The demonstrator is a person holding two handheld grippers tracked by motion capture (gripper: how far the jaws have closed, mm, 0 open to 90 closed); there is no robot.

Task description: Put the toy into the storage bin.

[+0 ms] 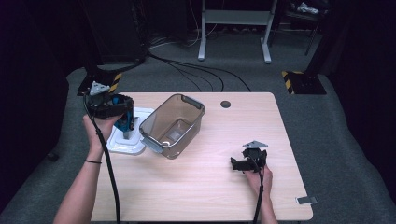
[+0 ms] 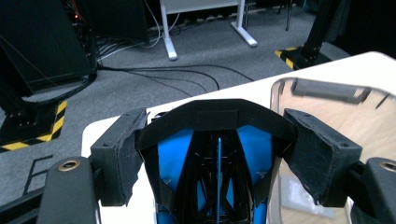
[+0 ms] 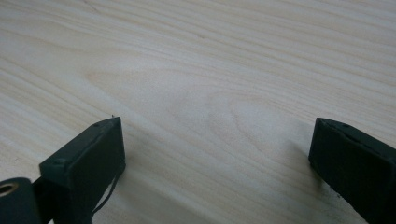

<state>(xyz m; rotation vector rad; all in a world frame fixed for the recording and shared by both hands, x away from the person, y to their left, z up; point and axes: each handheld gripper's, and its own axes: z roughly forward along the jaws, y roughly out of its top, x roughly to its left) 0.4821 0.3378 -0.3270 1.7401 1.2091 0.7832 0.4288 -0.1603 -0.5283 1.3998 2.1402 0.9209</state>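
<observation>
Left claw (image 2: 219, 154) clamped on a blue-and-black tool (image 2: 217, 140) above the white lid (image 1: 126, 142); right claw (image 3: 215, 158) apart over the worktop (image 3: 196, 70)

The blue and black object (image 2: 217, 163) clamped in the left gripper (image 2: 217, 154) is cut off by the bottom edge of the left gripper view, and its lower end there is hidden. In the high view it is small and partly covered by the gripper body; it may be a tool. The clear container (image 2: 336, 140) runs off the right edge.
</observation>
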